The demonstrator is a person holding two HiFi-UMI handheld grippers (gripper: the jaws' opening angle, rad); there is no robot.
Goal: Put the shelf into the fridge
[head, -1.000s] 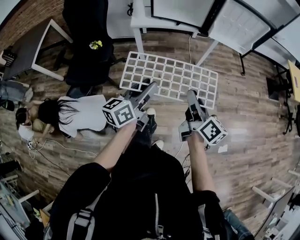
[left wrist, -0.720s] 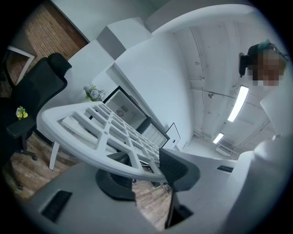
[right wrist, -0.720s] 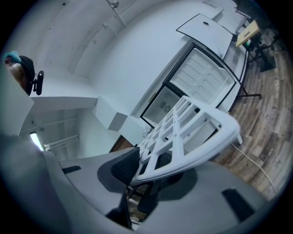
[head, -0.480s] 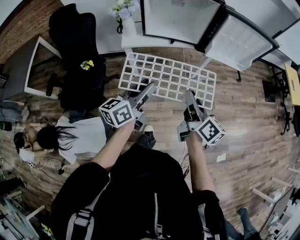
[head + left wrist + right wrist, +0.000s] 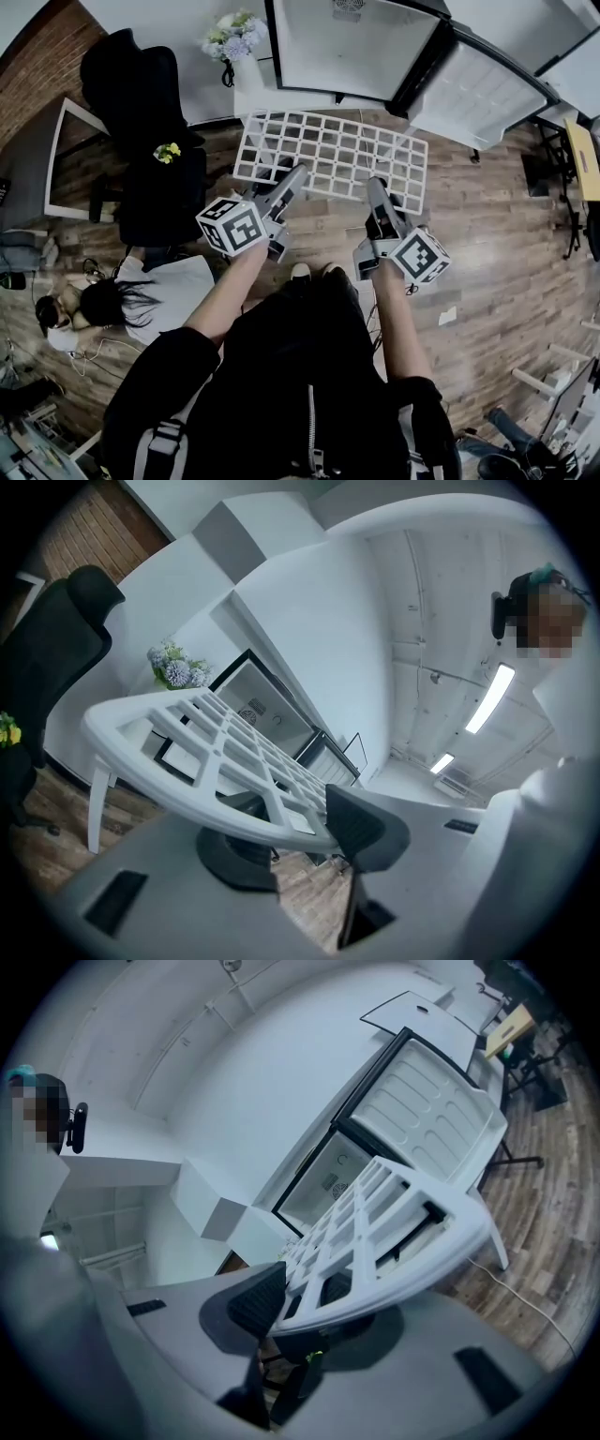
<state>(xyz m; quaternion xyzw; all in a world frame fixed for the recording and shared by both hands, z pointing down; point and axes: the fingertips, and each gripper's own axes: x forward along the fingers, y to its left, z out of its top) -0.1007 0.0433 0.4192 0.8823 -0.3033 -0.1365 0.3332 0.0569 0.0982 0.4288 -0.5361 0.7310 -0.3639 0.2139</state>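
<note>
White grid shelf (image 5: 333, 155), lying level, is being clamped at its near edge by left gripper (image 5: 300, 173) and right gripper (image 5: 374, 185); fridge (image 5: 352, 42) is standing open beyond.

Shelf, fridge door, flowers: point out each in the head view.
shelf (image 5: 330, 152), head view, middle of its white grid
fridge door (image 5: 483, 89), head view, its inner panel
flowers (image 5: 231, 36), head view, the blooms
</note>
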